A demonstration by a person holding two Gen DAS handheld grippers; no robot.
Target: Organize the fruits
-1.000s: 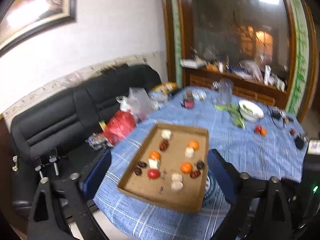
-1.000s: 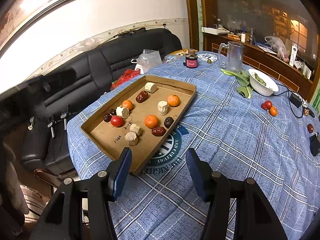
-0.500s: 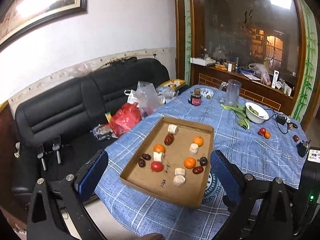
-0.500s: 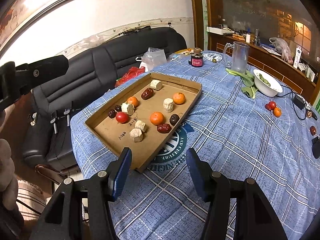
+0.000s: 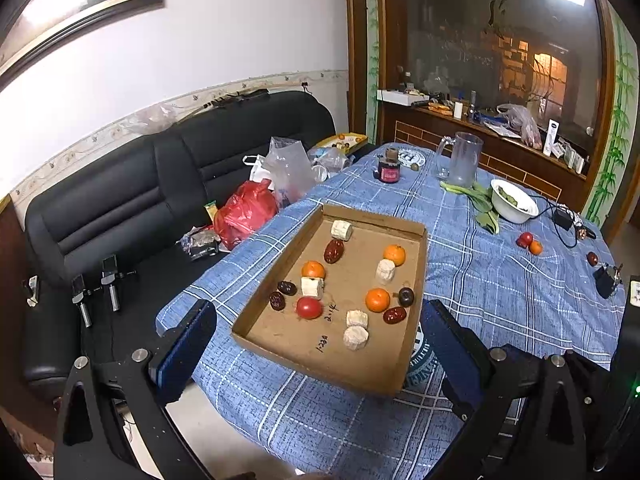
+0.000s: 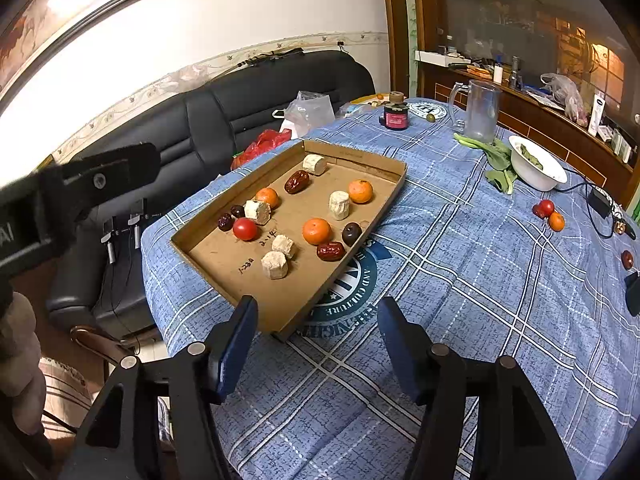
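Observation:
A shallow cardboard tray point(image 5: 392, 376) point(image 6: 276, 312) lies on the blue plaid tablecloth. In it are oranges point(image 5: 377, 300) point(image 6: 317, 231), a red tomato point(image 5: 309, 307) point(image 6: 245, 228), red dates point(image 5: 333, 250) point(image 6: 297, 181), dark plums point(image 5: 405, 296) point(image 6: 351, 233) and pale sugarcane chunks point(image 5: 355, 337) point(image 6: 274, 264). My left gripper point(image 5: 316, 344) is open and empty, held above the tray's near end. My right gripper point(image 6: 318, 340) is open and empty, just in front of the tray's near corner.
On the table beyond stand a dark jar point(image 5: 389, 168), a clear pitcher point(image 5: 460, 158), greens point(image 5: 480, 200), a white bowl point(image 5: 514, 202), loose small fruits point(image 5: 530, 242) and a cable with adapter point(image 5: 564, 216). A black sofa point(image 5: 132, 208) with bags stands left. The table edge is near.
The left gripper has steadied and pulled back a little, the tray now sharp and centred between its fingers. The right gripper has moved slightly closer to the tray. Both stay open.

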